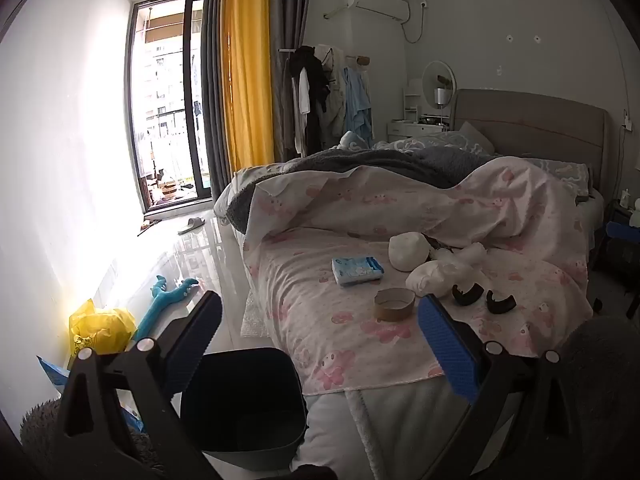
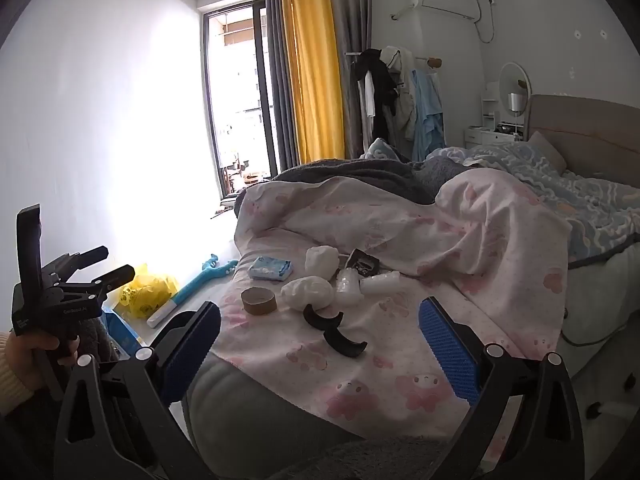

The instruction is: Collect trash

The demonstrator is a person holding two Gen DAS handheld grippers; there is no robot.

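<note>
Left wrist view: left gripper (image 1: 320,340) spread wide, nothing between the blue pads, poised over the foot of the bed (image 1: 360,344). Dark bin (image 1: 244,408) directly below, beside the mattress edge. Trash clustered on the pink cover: cardboard tape ring (image 1: 394,303) nearest, blue tissue pack (image 1: 357,270) behind it, white crumpled wads (image 1: 430,276), two black curved pieces (image 1: 484,296). Best to start with the nearest ring, pinching across its wall, not snagging the cover. Bin floor too dark to read.

Right wrist view: right gripper (image 2: 320,344) likewise released and empty, facing the same pile; black curved pieces (image 2: 334,328) closest, then tape ring (image 2: 259,301), white wads (image 2: 310,290). Dark wrapper (image 2: 362,264) and clear crumpled plastic (image 2: 348,286) partly hidden, hard to identify. Bin out of sight here. Left hand (image 2: 36,350) cut off at the frame edge.
</note>
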